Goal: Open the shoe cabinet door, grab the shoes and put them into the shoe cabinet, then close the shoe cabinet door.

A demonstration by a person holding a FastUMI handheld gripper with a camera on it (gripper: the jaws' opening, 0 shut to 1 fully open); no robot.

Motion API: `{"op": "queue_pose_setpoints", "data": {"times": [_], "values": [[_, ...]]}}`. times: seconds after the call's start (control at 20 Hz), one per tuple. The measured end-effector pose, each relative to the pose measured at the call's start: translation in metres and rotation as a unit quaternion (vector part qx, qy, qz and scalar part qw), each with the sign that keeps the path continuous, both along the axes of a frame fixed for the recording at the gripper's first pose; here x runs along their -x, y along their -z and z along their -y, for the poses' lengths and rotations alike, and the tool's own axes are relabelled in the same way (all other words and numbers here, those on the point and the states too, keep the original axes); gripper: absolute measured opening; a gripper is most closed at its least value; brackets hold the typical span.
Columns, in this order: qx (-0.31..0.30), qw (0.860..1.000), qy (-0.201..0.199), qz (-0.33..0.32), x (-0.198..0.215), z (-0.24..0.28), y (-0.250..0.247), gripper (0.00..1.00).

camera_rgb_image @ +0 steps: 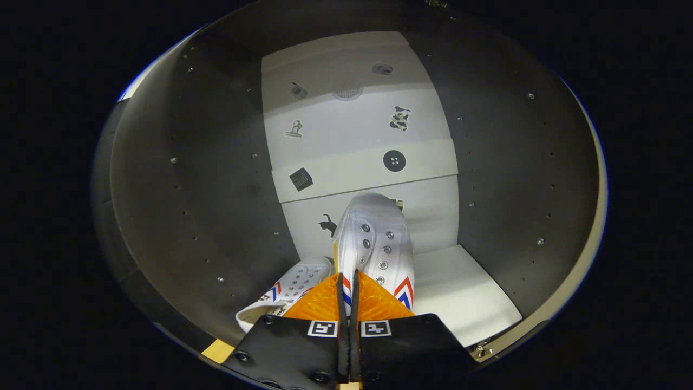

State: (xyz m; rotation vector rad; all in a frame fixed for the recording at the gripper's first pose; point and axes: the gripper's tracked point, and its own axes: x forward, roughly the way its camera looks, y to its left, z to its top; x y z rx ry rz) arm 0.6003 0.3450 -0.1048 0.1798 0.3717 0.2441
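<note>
I am looking into the shoe cabinet (206,179), which has dark side walls and a white back panel. My gripper (348,284) is shut on the rim of a white shoe (376,233) with red and blue stripes. That shoe reaches ahead of the fingers, its toe toward the back panel, over the white cabinet floor (465,295). A second white shoe (292,290) lies on its side just left of the fingers, against the left wall. Whether the held shoe rests on the floor is hidden.
The back panel (357,130) carries several small stickers and a raised horizontal ledge (346,173). The right wall (514,179) is studded with small pegs. Bare white floor lies right of the held shoe. A door hinge (483,351) sits at the front right corner.
</note>
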Motion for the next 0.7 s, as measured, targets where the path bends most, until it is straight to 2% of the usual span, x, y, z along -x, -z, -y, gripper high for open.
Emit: {"op": "queue_pose_setpoints", "data": {"times": [0.3, 0.55, 0.7], "values": [[0.013, 1.0, 0.013, -0.024, -0.027, -0.009, 0.023, 0.01], [0.003, 0.998, 0.018, -0.062, -0.03, -0.011, 0.044, 0.03], [-0.002, 0.999, -0.004, -0.053, -0.02, -0.016, 0.04, 0.18]]}}
